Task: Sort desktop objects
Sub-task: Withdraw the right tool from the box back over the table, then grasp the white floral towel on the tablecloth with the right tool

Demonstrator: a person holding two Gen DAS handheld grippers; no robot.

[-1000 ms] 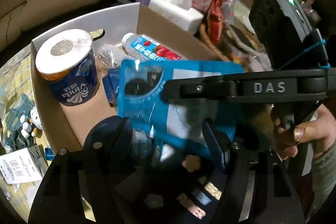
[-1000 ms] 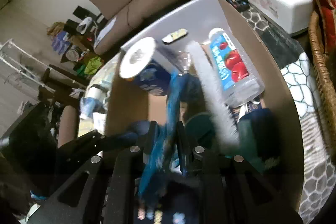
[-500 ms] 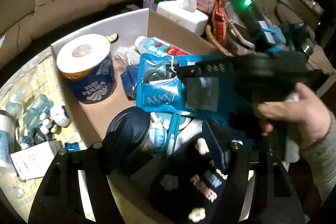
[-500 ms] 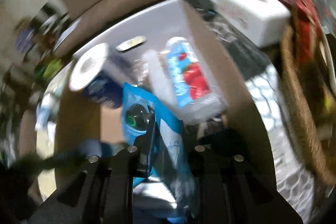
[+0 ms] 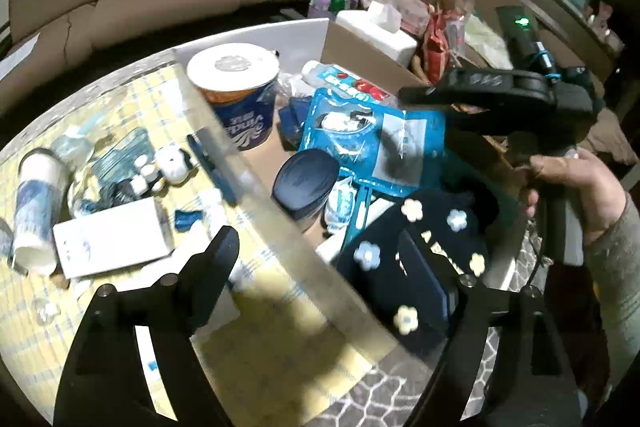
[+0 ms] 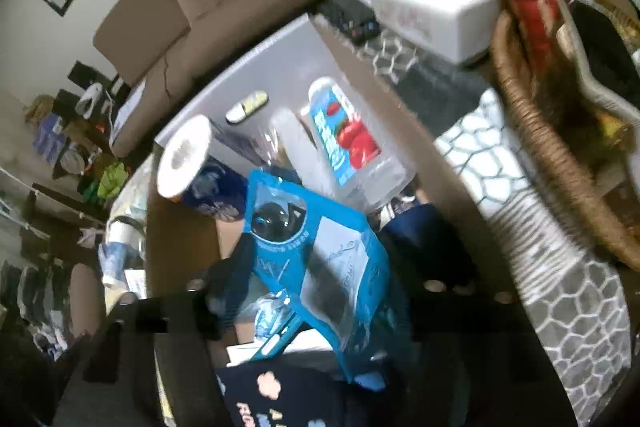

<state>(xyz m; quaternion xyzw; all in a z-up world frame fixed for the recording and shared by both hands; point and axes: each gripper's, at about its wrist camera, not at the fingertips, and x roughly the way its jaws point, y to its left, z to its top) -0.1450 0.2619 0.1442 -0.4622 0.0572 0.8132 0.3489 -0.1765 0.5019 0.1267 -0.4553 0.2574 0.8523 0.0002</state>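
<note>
A blue plastic pouch [image 5: 372, 143] lies in the cardboard box [image 5: 360, 51], on top of other items; it also shows in the right wrist view [image 6: 320, 251]. Beside it are a toilet roll [image 5: 236, 87], a water bottle [image 5: 344, 83], a dark round case [image 5: 304, 179] and a dark cap with flowers [image 5: 432, 235]. My left gripper [image 5: 320, 259] is open and empty, back over the box's near wall. My right gripper [image 5: 404, 93] is over the pouch's right end; in its own view the fingers [image 6: 224, 287] stand wide apart, blurred.
On the yellow cloth left of the box lie a white carton [image 5: 112, 239], a Hello Kitty figure [image 5: 172, 163] and a paper cup [image 5: 36, 207]. A tissue box [image 5: 376, 31] and a wicker basket [image 6: 560, 155] stand beyond the box.
The right gripper let go of the blue pouch, which now lies in the box. The left gripper pulled back and left, and now takes in the cloth.
</note>
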